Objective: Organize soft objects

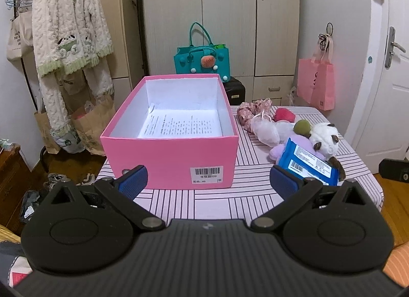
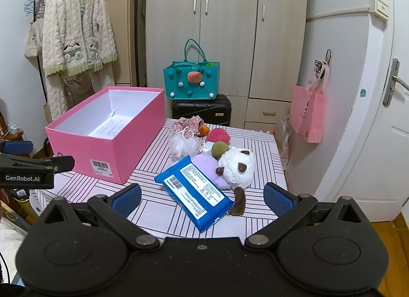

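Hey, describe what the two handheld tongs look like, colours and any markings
Both tongs, left and right, are matte black plastic with a ribbed body, two round pivot housings with metal pins, and angular link arms. Their pads are blue and finely textured. The right view shows white "GenRobot.AI" lettering on the left one's side.

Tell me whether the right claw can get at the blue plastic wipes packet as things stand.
Probably yes. The right claw is open with the blue plastic wipes packet straight ahead, lying on top of the pile with nothing over it. One end rests on the purple plush cushion.
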A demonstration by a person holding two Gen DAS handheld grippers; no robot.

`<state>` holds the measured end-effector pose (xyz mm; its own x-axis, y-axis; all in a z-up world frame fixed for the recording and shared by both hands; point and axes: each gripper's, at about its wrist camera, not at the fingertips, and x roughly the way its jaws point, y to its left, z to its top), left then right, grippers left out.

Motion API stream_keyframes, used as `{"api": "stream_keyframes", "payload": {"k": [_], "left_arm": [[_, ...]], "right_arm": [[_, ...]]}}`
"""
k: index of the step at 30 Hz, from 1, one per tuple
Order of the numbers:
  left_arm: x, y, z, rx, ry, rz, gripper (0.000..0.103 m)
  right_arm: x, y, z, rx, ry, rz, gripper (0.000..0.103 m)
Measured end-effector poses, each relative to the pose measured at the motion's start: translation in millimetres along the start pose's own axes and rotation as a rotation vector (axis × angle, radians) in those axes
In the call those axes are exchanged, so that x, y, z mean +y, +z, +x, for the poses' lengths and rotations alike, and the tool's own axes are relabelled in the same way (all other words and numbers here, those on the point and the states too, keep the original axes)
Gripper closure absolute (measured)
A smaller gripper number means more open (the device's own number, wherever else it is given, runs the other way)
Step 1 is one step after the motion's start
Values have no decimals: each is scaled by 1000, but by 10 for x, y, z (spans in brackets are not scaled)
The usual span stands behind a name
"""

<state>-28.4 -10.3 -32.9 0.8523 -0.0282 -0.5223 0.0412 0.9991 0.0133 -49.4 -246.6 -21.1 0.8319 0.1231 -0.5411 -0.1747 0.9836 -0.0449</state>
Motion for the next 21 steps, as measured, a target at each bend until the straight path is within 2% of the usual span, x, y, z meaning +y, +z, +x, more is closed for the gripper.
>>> {"api": "stream_keyframes", "payload": {"k": [12, 18, 21], "left_arm": [[12, 24, 28, -3, 15, -2, 0], [-7, 102, 112, 14, 1, 4, 0], [-28, 185, 160, 16, -20, 27, 0]], "right_arm": [[-21, 5, 41, 6, 11, -12, 0], [-104, 84, 78, 10, 50, 5, 0], [-147, 115, 98, -19, 67, 2, 0]]}}
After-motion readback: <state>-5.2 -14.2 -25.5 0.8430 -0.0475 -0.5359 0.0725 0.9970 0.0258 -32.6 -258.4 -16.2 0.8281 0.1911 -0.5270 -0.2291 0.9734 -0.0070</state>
